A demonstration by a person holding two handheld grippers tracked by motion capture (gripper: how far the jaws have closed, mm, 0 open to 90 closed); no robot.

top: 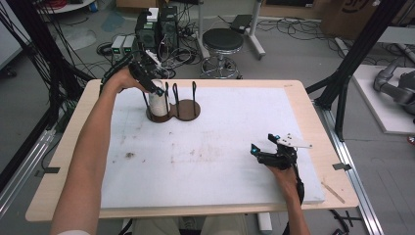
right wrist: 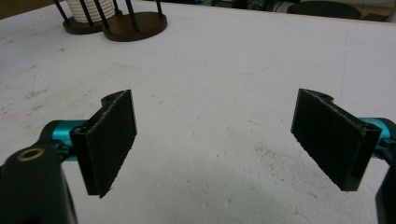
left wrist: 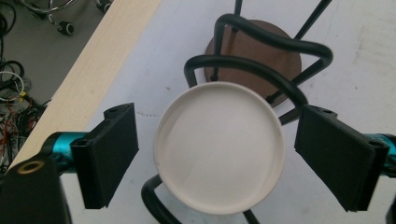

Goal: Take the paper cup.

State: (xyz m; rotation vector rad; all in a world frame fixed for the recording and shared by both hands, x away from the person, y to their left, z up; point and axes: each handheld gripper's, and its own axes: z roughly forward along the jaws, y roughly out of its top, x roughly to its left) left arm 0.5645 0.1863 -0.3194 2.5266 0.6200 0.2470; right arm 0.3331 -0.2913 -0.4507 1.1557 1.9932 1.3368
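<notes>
Near the worktop's far left corner, the left gripper (left wrist: 217, 154) straddles the white cup stack (left wrist: 219, 147) in the wire rack (left wrist: 261, 51), jaws open, untouching. The right gripper (right wrist: 215, 140) gapes empty near the right edge.

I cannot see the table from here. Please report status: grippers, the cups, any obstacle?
Left gripper open, jaws either side of the cup stack, not touching. Stack sits in the rack. Right gripper open above bare table. Rack wires close around the stack.
</notes>
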